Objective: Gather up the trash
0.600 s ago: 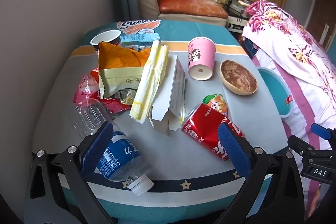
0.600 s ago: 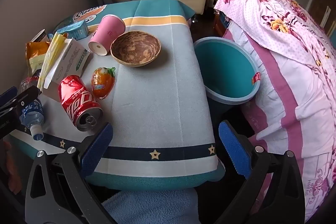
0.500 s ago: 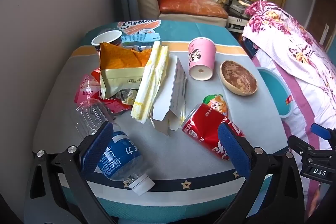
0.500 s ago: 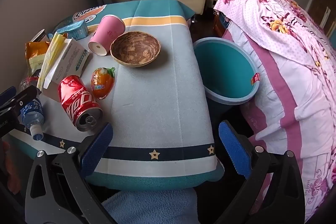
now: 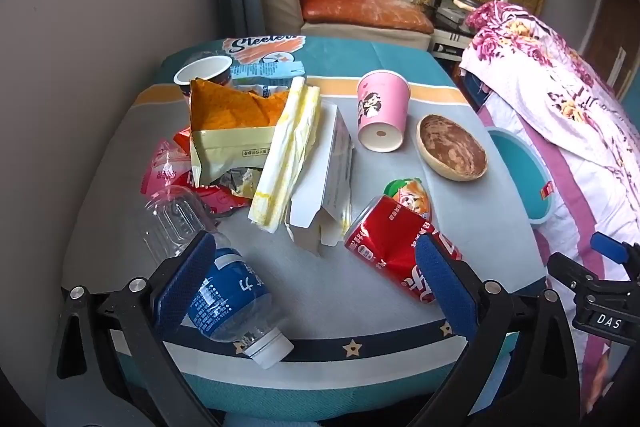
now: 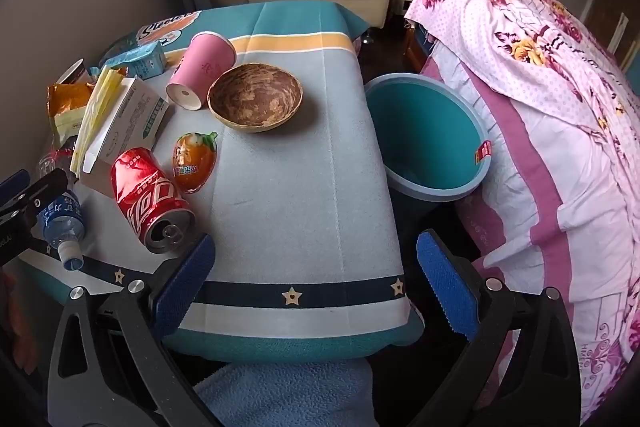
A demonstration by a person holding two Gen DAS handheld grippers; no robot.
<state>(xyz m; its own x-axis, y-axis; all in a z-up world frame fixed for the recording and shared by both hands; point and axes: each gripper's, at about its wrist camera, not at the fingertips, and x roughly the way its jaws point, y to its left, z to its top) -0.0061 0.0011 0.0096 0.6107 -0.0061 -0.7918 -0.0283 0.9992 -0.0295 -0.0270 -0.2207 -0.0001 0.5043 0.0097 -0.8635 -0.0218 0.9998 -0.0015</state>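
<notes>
Bedding in pink floral print fills the right side, with a teal waste bin standing between it and the bench. Trash litters the bench's left half: an orange chip bag, a white carton and a clear water bottle with a blue label lying on its side. A dented red cola can lies beside an orange jelly pouch, near a tipped pink paper cup and a wooden bowl. Left gripper and right gripper both hang spread wide, grasping nothing.
</notes>
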